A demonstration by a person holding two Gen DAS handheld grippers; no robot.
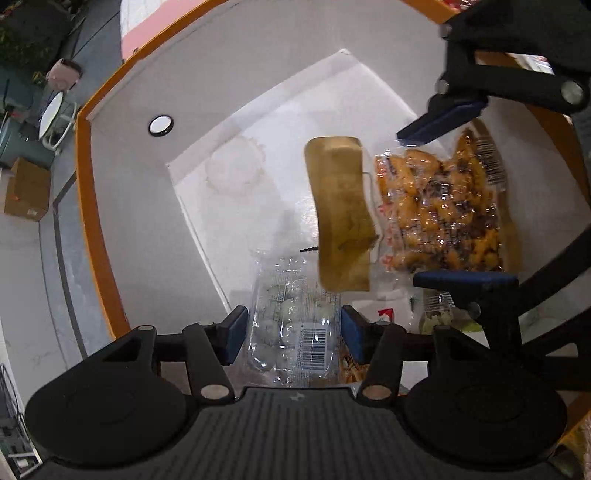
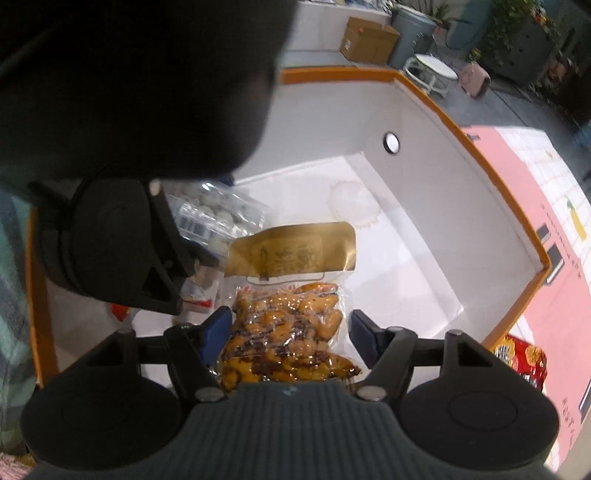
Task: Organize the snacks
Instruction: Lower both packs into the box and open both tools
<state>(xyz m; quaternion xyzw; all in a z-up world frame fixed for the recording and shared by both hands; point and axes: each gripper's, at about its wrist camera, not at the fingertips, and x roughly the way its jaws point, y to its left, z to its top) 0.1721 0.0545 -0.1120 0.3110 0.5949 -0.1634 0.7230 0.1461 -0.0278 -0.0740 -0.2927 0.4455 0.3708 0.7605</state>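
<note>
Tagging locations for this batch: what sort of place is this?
Probably a lived-in indoor room, not a lab: an orange-rimmed white box holds snack packs, with a cardboard carton, a small white round table and potted plants on the floor beyond.

Off to the side — cardboard box (image 2: 369,40) on the floor, small round white table (image 2: 433,70), pink stool (image 2: 475,79), potted greenery (image 2: 517,26).

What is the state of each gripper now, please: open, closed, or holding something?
Left gripper: open, its jaws either side of the clear plastic bag of pale round snacks.
Right gripper: open, over the clear vacuum pack of orange-brown glazed pieces.
</note>
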